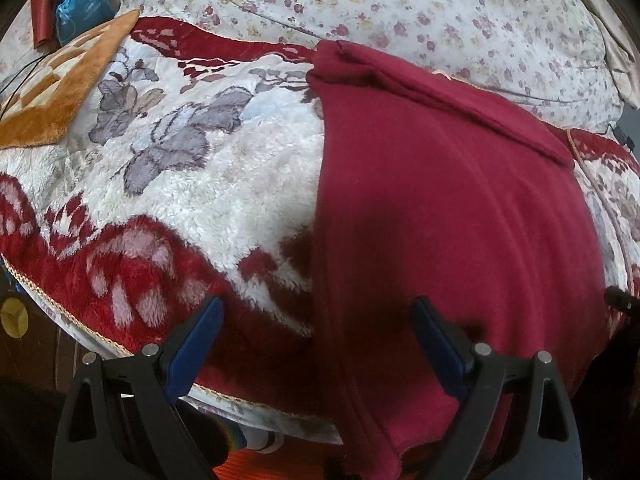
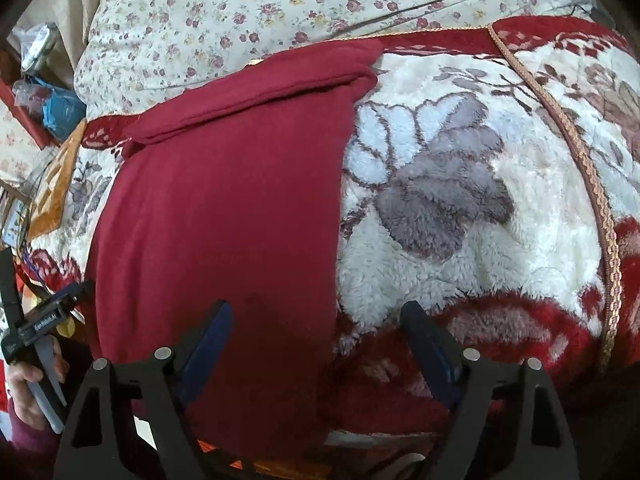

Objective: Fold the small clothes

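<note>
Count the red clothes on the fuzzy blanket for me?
1: a dark red garment lies spread on the flowery blanket, its far end folded over. More may be hidden outside both views.

Left gripper tilts steeply downward, jaws spread wide; right gripper likewise — nothing pinched. A hand grips the left gripper's handle.

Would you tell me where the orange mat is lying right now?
The orange mat lies at the left wrist view's upper left, on the plush blanket, left of the red garment.

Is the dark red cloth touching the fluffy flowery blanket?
Touching. In the right wrist view the dark red knitted cloth lies spread flat on the fluffy white-and-red flowered blanket, its edge resting on the pile with no gap.
</note>
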### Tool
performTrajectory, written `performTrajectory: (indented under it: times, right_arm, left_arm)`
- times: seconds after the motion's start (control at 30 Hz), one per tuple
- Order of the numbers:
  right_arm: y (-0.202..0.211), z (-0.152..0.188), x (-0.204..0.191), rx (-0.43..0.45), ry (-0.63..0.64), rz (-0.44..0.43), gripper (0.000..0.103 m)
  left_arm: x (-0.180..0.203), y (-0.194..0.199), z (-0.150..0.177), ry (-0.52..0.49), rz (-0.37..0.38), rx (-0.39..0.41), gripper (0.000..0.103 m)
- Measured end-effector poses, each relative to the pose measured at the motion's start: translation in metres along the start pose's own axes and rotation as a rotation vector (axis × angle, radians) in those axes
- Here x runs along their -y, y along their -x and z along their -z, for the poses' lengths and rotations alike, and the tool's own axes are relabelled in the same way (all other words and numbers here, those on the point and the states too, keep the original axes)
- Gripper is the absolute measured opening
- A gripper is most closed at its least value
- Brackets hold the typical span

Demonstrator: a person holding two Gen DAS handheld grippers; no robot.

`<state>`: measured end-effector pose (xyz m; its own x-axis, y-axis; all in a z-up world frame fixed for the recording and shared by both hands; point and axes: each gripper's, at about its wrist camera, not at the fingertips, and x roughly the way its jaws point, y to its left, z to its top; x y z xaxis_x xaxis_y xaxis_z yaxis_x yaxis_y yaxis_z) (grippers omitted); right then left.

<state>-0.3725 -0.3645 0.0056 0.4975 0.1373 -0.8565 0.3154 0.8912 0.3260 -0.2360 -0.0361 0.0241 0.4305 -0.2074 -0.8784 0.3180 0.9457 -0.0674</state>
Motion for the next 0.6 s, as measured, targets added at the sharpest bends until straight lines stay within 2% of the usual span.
performTrajectory:
  times: [0.13, 0.27, 0.3, 0.33, 0.4, 0.47, 0.6]
  right_arm:
    - [-0.003, 0.003, -0.012, -0.020, 0.064, -0.011, 0.087]
    - [-0.013, 0.005, -0.020, -0.023, 0.136, 0.057, 0.059]
    - [-0.014, 0.006, -0.020, -0.011, 0.151, 0.068, 0.056]
    - [-0.014, 0.007, -0.019, 0.003, 0.150, 0.068, 0.054]
    - [-0.008, 0.009, -0.016, 0.011, 0.143, 0.052, 0.035]
    - [-0.004, 0.008, -0.013, 0.007, 0.137, 0.041, 0.026]
    - [0.006, 0.014, -0.010, -0.038, 0.119, 0.002, 0.029]
  left_arm:
    - [-0.001, -0.001, 0.001, 0.002, 0.001, -0.008, 0.093]
    - [-0.002, -0.002, 0.003, 0.005, 0.002, -0.018, 0.093]
    - [-0.003, -0.002, 0.004, 0.008, 0.002, -0.018, 0.093]
    - [-0.004, -0.001, 0.004, 0.012, 0.004, -0.018, 0.093]
    - [-0.005, 0.000, 0.005, 0.016, 0.008, -0.019, 0.093]
    - [-0.007, 0.000, 0.007, 0.017, 0.022, -0.027, 0.093]
    - [-0.009, 0.005, 0.016, 0.018, 0.129, -0.062, 0.093]
